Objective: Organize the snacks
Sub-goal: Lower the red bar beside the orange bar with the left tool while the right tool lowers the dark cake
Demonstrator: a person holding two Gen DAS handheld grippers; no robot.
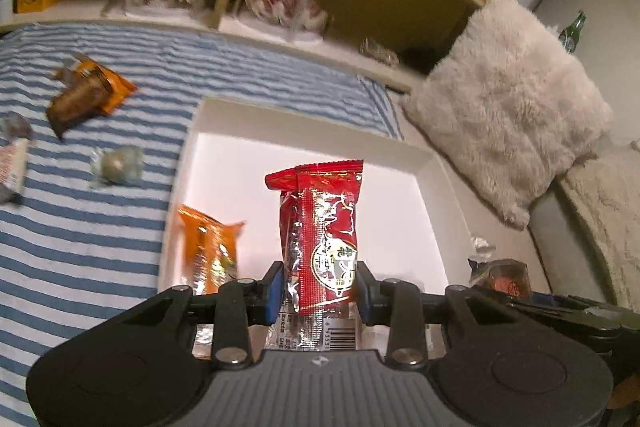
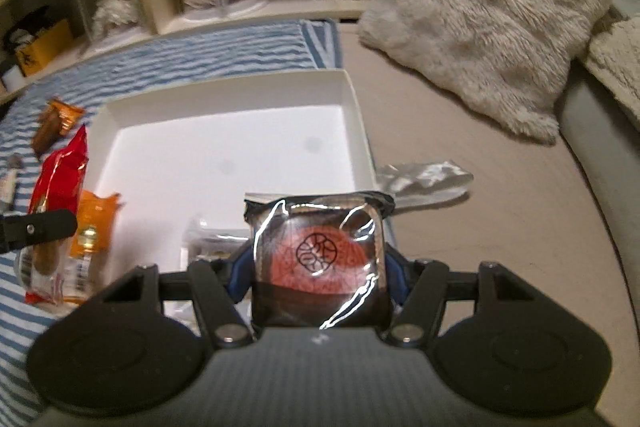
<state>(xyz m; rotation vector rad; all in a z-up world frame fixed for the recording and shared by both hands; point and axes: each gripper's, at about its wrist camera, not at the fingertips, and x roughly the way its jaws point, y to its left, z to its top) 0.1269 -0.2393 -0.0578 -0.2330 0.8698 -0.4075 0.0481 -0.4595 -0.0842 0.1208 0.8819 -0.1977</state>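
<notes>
Snacks in both tongs: left tongs (image 1: 318, 291) clamp red packet (image 1: 322, 227) at its lower body, above white box (image 1: 430, 163) — light, crinkly, slippery film. Right tongs (image 2: 318, 267) pinch foil-wrapped cake (image 2: 318, 251) by its sides, near box edge — soft, crushable.

Red snack packet (image 1: 320, 239) in your left gripper (image 1: 318, 287): a round white emblem with red and gold characters, too blurred to read. Near its lower end, a barcode with digits "6 93553" showing; the rest is hidden.

Dark square packet (image 2: 318, 259) in your right gripper (image 2: 318, 279): a black circular line logo on a red disc, no legible lettering.
</notes>
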